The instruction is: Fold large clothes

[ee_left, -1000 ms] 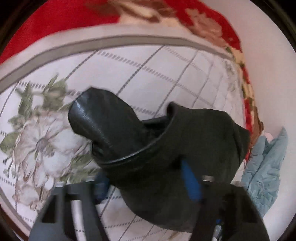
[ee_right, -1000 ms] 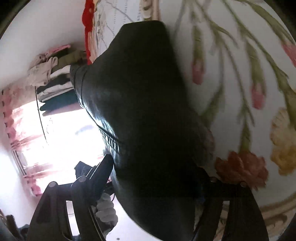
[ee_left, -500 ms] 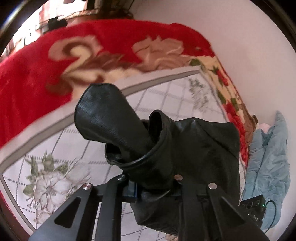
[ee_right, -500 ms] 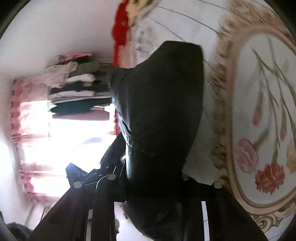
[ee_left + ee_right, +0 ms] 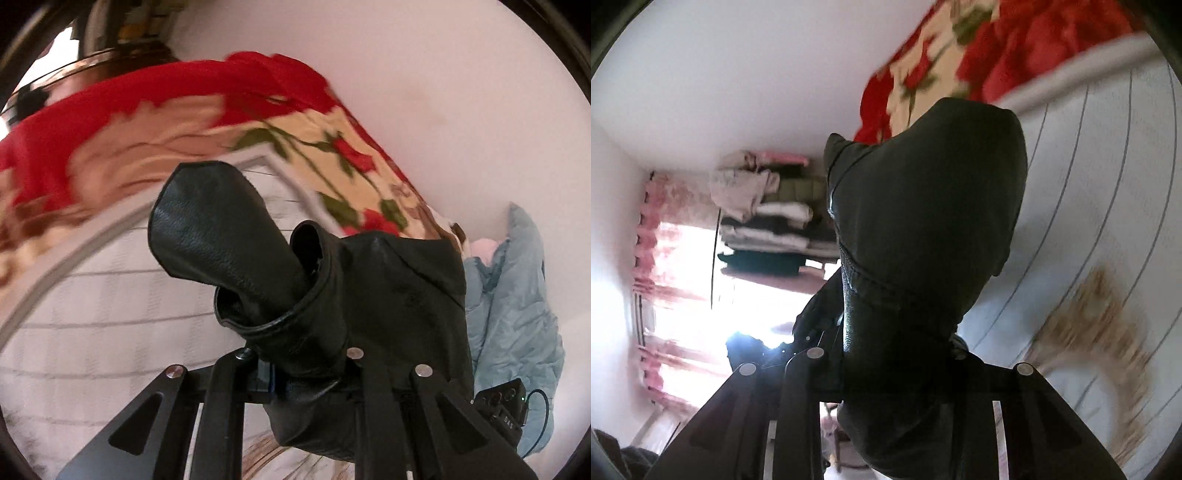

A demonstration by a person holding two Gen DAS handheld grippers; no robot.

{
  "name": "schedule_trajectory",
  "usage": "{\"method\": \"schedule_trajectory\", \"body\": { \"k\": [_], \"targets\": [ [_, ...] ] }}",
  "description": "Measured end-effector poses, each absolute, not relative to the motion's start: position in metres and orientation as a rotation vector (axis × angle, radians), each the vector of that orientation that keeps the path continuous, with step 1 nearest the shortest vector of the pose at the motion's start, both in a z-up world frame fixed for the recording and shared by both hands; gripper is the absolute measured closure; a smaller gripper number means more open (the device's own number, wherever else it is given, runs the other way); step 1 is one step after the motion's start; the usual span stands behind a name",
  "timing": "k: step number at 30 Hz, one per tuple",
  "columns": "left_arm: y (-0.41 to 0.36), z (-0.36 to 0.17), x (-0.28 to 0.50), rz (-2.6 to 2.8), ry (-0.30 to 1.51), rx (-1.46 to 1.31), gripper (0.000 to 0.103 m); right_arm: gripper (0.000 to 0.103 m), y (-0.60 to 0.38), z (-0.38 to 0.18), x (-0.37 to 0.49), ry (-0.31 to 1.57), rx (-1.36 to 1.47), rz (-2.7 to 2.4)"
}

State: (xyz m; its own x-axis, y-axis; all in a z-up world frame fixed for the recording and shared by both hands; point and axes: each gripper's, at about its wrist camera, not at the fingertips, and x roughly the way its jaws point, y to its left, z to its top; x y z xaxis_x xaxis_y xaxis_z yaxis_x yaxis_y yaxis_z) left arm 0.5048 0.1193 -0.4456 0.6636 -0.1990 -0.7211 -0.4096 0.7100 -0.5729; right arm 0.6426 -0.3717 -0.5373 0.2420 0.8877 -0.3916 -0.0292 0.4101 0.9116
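A black leather jacket (image 5: 388,295) hangs bunched in both grippers, lifted above the bed. My left gripper (image 5: 306,373) is shut on its cuffed edge, and a sleeve (image 5: 218,229) sticks up and forward from the fold. In the right wrist view the same jacket (image 5: 923,229) fills the middle of the frame. My right gripper (image 5: 886,358) is shut on it, and the fingertips are hidden under the leather.
A white quilted bedspread (image 5: 110,314) with a grey border lies below, with a red floral blanket (image 5: 110,122) beyond it. A light blue garment (image 5: 517,314) and a small black device (image 5: 502,406) lie at right. Folded clothes (image 5: 768,221) are stacked by a bright window.
Both grippers have lifted and tilted upward with the jacket; the bed has dropped lower in view, and more wall, the window and the stacked clothes show.
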Motion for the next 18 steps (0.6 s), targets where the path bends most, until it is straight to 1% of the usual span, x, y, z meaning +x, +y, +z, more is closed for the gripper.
{"method": "schedule_trajectory", "body": {
  "k": [5, 10, 12, 14, 15, 16, 17, 18],
  "targets": [
    [0.063, -0.483, 0.583, 0.063, 0.897, -0.745, 0.090, 0.072, -0.447, -0.578, 0.711, 1.153, 0.997, 0.744],
    [0.016, -0.532, 0.619, 0.024, 1.004, -0.652, 0.089, 0.072, -0.493, -0.635, 0.745, 1.231, 1.025, 0.671],
    [0.007, -0.546, 0.624, 0.015, 1.045, -0.613, 0.084, 0.070, -0.505, -0.651, 0.752, 1.256, 1.016, 0.660],
    [0.003, -0.556, 0.623, -0.005, 1.072, -0.590, 0.072, 0.065, -0.512, -0.664, 0.752, 1.276, 1.024, 0.647],
    [0.001, -0.557, 0.621, -0.009, 1.082, -0.578, 0.070, 0.063, -0.512, -0.667, 0.750, 1.289, 1.008, 0.638],
    [0.000, -0.557, 0.619, -0.012, 1.086, -0.562, 0.067, 0.058, -0.512, -0.668, 0.750, 1.298, 0.993, 0.630],
    [-0.001, -0.554, 0.618, -0.010, 1.093, -0.531, 0.064, 0.052, -0.511, -0.667, 0.751, 1.322, 0.966, 0.606],
    [-0.003, -0.550, 0.617, -0.005, 1.103, -0.497, 0.063, 0.050, -0.509, -0.662, 0.751, 1.347, 0.926, 0.582]
  ]
}}
